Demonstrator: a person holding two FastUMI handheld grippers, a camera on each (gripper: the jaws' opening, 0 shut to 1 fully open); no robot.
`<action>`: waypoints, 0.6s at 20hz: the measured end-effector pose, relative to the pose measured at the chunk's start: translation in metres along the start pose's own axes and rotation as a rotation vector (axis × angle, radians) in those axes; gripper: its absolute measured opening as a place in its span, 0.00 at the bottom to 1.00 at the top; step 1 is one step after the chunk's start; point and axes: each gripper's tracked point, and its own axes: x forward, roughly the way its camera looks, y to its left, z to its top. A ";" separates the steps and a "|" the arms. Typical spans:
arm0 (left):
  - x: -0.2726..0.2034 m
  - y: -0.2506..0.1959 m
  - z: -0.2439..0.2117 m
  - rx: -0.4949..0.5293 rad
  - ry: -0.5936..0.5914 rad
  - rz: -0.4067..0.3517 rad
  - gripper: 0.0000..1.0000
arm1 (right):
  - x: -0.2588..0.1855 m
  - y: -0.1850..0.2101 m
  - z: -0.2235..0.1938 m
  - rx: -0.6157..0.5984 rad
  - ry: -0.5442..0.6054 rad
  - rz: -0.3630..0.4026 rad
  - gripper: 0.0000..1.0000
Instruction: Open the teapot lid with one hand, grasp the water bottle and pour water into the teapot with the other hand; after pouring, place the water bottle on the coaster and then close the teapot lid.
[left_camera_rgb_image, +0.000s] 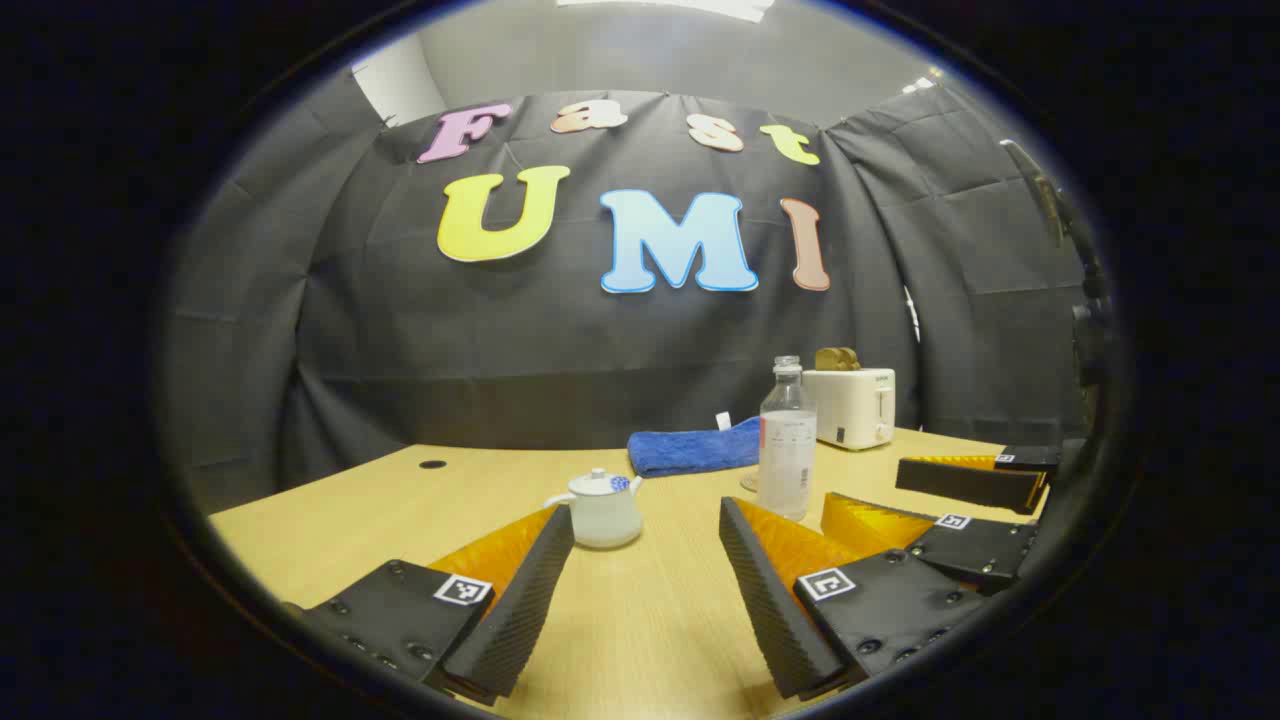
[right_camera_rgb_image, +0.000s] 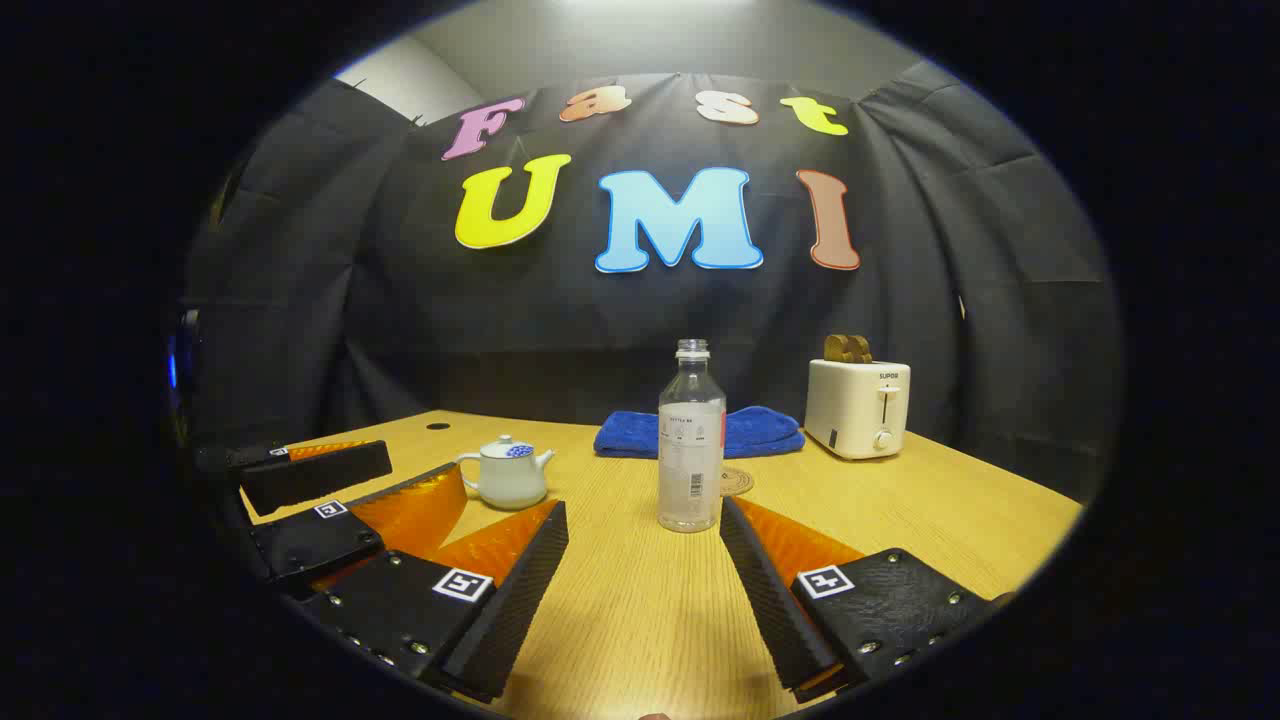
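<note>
A small white teapot (left_camera_rgb_image: 600, 510) with a blue-patterned lid (left_camera_rgb_image: 598, 483) stands on the wooden table, just beyond my left gripper (left_camera_rgb_image: 648, 515), which is open and holds nothing. The lid rests on the pot. A clear, uncapped water bottle (right_camera_rgb_image: 690, 440) stands upright straight ahead of my right gripper (right_camera_rgb_image: 643, 510), also open and apart from it. A round coaster (right_camera_rgb_image: 735, 482) lies behind the bottle's right side. In the right gripper view the teapot (right_camera_rgb_image: 508, 472) is left of the bottle, next to the left gripper (right_camera_rgb_image: 425, 465). The left gripper view shows the bottle (left_camera_rgb_image: 787, 440) and the right gripper (left_camera_rgb_image: 865, 488) at right.
A folded blue towel (right_camera_rgb_image: 700, 432) lies at the back of the table (right_camera_rgb_image: 640, 600). A white toaster (right_camera_rgb_image: 857, 405) holding brown slices stands at the back right. A small dark hole (left_camera_rgb_image: 432, 464) marks the table's far left.
</note>
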 end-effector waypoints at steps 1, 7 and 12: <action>0.005 0.002 -0.001 -0.006 0.000 0.000 0.99 | 0.005 0.001 -0.002 0.004 0.009 0.000 0.95; 0.029 0.020 -0.006 -0.036 0.024 0.005 0.99 | 0.023 -0.006 0.013 0.055 -0.016 -0.020 0.95; 0.016 0.027 -0.002 -0.014 0.007 0.028 0.98 | 0.007 -0.010 0.004 0.024 -0.010 -0.031 0.95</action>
